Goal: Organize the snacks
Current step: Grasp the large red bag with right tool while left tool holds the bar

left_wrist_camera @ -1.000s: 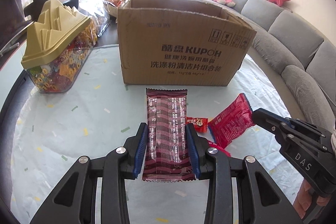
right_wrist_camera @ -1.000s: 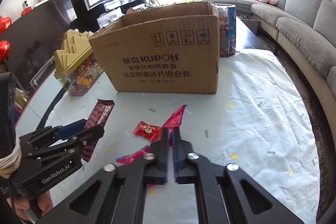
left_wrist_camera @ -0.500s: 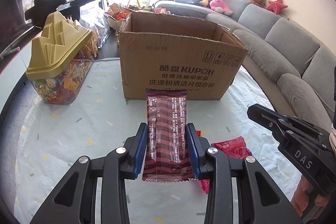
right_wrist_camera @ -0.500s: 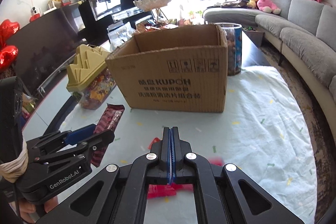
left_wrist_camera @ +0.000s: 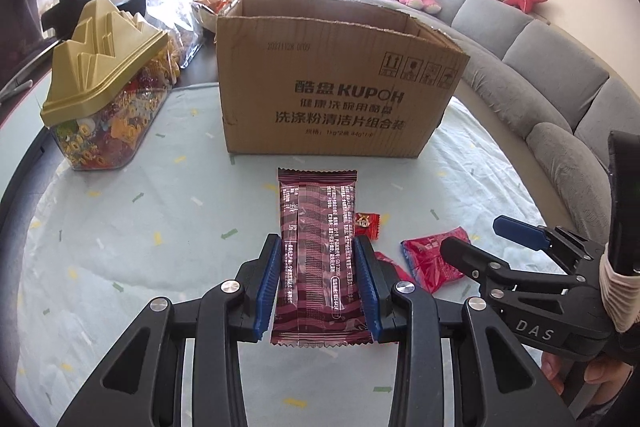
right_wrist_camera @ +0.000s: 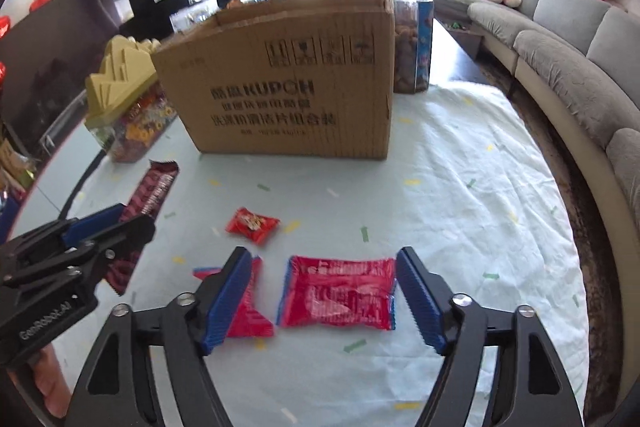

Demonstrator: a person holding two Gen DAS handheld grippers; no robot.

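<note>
**Left jaws grip the maroon bar; right jaws spread over a red packet**

Your left gripper (left_wrist_camera: 316, 283) holds the long maroon snack bar (left_wrist_camera: 316, 247) by its two long edges, the jaws narrow and the blue pads pressing on the wrapper. The bar points lengthwise toward the open cardboard box (left_wrist_camera: 332, 95), its far end short of the box's front wall.

Your right gripper (right_wrist_camera: 324, 291) has just been opening its jaws, and they now stand wide. A flat red packet (right_wrist_camera: 338, 293) lies on the counter between them; the pads do not press on it. A second red packet (right_wrist_camera: 250, 315) sits partly under the left finger (right_wrist_camera: 224, 301) of that gripper. A small red candy (right_wrist_camera: 251, 225) lies apart from both, farther toward the box.

The counter's pale speckled cloth (right_wrist_camera: 460, 187) carries everything. The box stands at the cloth's far edge. Beside it, toward the far left corner, is a clear candy jar with a gold peaked lid (left_wrist_camera: 104, 87). Behind the box's right corner stands a clear canister of snacks (right_wrist_camera: 412, 47). A grey sofa (right_wrist_camera: 560, 39) curves past the counter's right edge.
</note>
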